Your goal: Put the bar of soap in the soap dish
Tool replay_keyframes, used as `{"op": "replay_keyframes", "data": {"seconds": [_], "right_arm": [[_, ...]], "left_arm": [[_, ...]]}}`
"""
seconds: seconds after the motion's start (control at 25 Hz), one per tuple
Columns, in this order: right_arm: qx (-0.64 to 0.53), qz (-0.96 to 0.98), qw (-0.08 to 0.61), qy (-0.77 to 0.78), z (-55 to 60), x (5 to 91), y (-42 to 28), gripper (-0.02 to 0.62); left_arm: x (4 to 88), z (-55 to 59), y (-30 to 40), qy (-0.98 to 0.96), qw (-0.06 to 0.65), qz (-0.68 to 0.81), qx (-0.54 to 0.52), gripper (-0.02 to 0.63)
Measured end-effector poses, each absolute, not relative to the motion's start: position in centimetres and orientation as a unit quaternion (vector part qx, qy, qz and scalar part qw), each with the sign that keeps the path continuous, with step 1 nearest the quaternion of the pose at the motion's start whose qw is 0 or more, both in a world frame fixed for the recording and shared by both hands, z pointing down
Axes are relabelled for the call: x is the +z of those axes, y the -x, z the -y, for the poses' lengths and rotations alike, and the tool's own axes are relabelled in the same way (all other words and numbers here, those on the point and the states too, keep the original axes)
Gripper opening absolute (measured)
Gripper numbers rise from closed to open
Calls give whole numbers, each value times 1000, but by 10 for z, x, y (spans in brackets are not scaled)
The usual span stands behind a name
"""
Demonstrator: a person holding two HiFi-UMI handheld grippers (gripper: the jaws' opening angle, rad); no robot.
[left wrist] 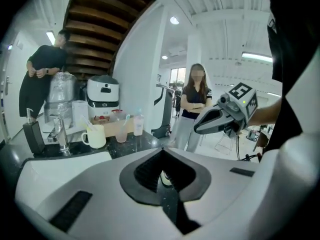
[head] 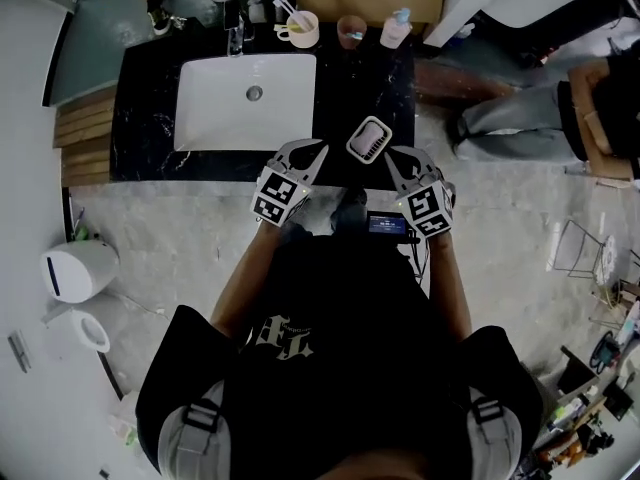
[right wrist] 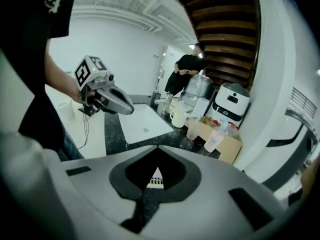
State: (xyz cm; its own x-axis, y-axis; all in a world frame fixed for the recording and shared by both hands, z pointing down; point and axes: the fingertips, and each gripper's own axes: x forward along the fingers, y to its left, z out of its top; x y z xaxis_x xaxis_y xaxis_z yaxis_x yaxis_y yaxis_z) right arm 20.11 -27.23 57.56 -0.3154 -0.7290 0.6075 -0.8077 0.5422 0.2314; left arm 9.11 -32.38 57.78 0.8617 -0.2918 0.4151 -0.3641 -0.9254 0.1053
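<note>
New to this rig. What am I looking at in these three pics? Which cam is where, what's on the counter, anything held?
There is no robot here: a person holds a two-jaw tool in each hand. The top-down picture comes from a camera on the person's head. The other two come from a camera riding on each tool, looking along its jaws. The left tool and right tool hover over the near edge of a black counter. Both have their jaws shut and hold nothing. On the counter are a white sink, a soap dish at the front between the tools, and at the back a mug, a cup and a bottle. Whether soap lies in the dish I cannot tell.
</note>
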Motion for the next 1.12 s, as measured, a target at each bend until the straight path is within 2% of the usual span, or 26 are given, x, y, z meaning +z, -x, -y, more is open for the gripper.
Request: {"op": "replay_keyframes", "data": {"seconds": [0.28, 0.56, 0.8, 1.12], "right_arm": [[102, 800, 228, -545, 268, 538, -105, 8], [107, 788, 193, -575, 269, 519, -33, 8], [93, 784, 195, -581, 260, 509, -7, 8], [92, 782, 164, -594, 235, 503, -32, 8]], "left_arm": [[542, 332, 22, -973, 84, 145, 159, 9], [524, 344, 110, -978, 74, 140, 137, 8], [522, 337, 136, -980, 83, 132, 125, 9], [511, 320, 116, -979, 93, 148, 101, 8]]}}
